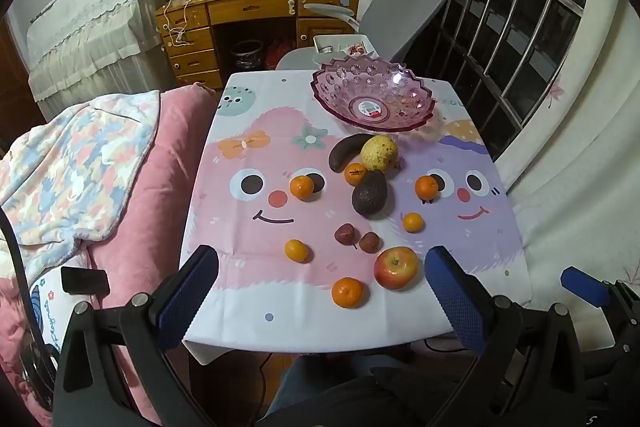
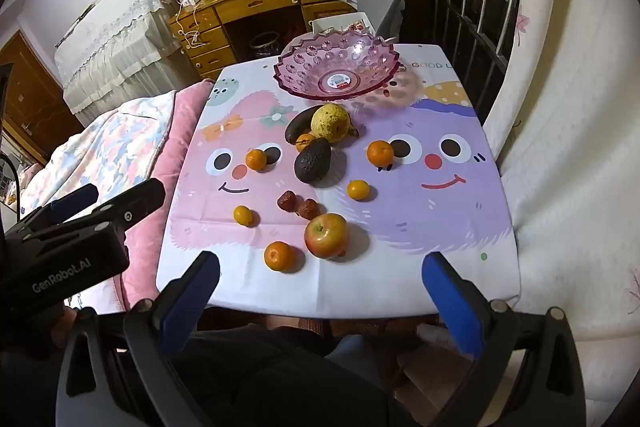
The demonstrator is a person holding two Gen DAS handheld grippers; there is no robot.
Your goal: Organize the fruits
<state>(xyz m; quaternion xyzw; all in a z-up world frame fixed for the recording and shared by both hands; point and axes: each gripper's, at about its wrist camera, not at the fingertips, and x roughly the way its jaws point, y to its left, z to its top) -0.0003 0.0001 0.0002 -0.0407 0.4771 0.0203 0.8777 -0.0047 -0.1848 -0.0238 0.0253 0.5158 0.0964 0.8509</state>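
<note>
Left wrist view: the left gripper (image 1: 320, 291) hangs over the near edge of the table (image 1: 248, 331), fingers (image 1: 188, 291) spread wide with nothing between them. The pink bowl (image 1: 372, 99) sits empty at the far edge, toward the right corner. All the fruit lies loose on the cloth: an apple (image 1: 396, 267) and a mandarin (image 1: 348, 292) nearest the front edge, two small dried red fruits (image 1: 356, 238) just beyond, an avocado (image 1: 370, 192) mid-table, and a pear (image 1: 379, 152) touching a dark banana (image 1: 346, 151) just in front of the bowl. Other mandarins are scattered left and right.

Right wrist view: the right gripper (image 2: 320, 291) also hovers at the near edge, fingers (image 2: 452, 303) fully apart and holding nothing. The left gripper's body is just beside it on the left.

Nothing is sorted yet. Round fruit will likely roll if a finger nudges it off-centre, and the apple and front mandarin lie close enough to the near edge to drop off. The avocado touches a mandarin, so lifting one may shove the other. With both tools so close together, they could clash when reaching for the same front fruit. The bowl looks light and may slide if fruit is dropped against its rim.
</note>
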